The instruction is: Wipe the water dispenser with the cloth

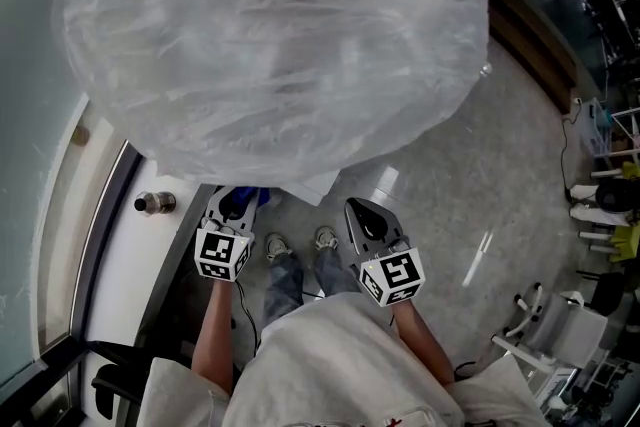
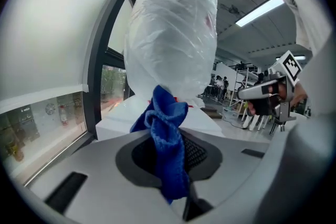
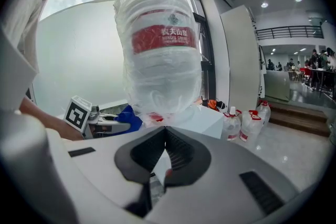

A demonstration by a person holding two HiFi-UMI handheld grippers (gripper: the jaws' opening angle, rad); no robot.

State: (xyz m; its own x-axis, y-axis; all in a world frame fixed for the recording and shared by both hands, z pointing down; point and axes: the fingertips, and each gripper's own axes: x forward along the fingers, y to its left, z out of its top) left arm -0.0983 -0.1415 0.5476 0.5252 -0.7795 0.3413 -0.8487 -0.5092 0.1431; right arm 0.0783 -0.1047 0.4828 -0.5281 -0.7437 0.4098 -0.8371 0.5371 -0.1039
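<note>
between left gripper jaws, a blue cloth; right gripper seems closed.

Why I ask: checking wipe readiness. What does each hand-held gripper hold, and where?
Left hand-held gripper pinches the blue cloth mid-bunch; right hand-held gripper holds nothing.

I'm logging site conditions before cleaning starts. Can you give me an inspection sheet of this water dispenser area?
Surface: white water dispenser top, only partly visible under the bottle.
Job's things: blue cloth, bunched.
Clutter: plastic-wrapped water bottle on dispenser; small bottles on floor beside it.
Grippers: left hand-held gripper shut on cloth; right hand-held gripper shut, empty.
Cables: black cable on floor, far right.
Surroundings: window behind; speckled floor.
</note>
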